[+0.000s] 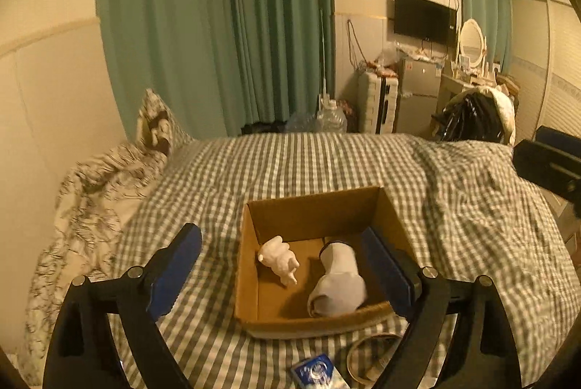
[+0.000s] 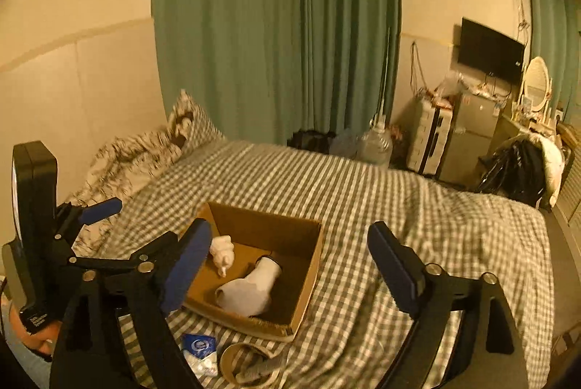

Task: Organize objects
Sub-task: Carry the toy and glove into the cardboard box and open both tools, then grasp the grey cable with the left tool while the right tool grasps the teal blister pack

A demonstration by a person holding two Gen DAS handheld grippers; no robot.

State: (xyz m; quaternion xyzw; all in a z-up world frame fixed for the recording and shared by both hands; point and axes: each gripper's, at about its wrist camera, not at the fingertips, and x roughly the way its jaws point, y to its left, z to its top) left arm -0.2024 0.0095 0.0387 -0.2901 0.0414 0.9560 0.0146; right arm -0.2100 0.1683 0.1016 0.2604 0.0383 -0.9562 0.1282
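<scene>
Box (image 1: pixel 312 207) on the bed (image 1: pixel 454 193), holding figurine (image 1: pixel 279 258) and sock (image 1: pixel 339 280), lies just ahead of my left gripper (image 1: pixel 283 265), nearer than my right gripper (image 2: pixel 287 265); both spread wide, empty; packet (image 1: pixel 314 369) and tape roll (image 1: pixel 366 358) wait nearside.

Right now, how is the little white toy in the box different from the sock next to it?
The white toy figure is smaller, lumpy and looks hard; the rolled sock is bigger, smooth and soft-looking. The toy figure is all white, while the sock is whitish with a grey end. The toy figure lies near the left wall of the cardboard box; the sock lies toward the right. Both lie on their sides inside the box.
</scene>
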